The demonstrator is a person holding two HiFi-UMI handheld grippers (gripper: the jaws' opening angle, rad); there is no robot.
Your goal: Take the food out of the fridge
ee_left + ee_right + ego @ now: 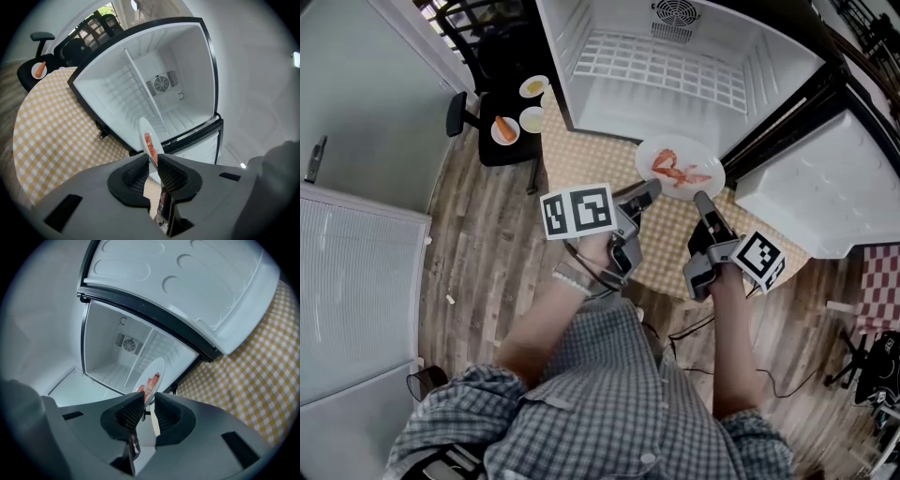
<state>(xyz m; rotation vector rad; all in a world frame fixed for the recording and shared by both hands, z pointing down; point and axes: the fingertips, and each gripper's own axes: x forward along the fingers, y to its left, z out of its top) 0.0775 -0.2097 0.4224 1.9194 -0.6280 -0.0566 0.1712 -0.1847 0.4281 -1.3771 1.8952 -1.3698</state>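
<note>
Item: round white plate (pixel 701 153) bearing orange-red food (pixel 678 171), its near rim clamped between the fingers of the left gripper (pixel 648 190) and, beside it, those of the right gripper (pixel 701 200). Just beyond the fingertips stands an open white fridge (pixel 675 56); beneath them lies a yellow-and-white checked tablecloth (pixel 581 155).

Four plates, one large plate (pixel 694 150) and three small plates (pixel 525 122), one fridge (pixel 609 108), one chair (pixel 508 153).
</note>
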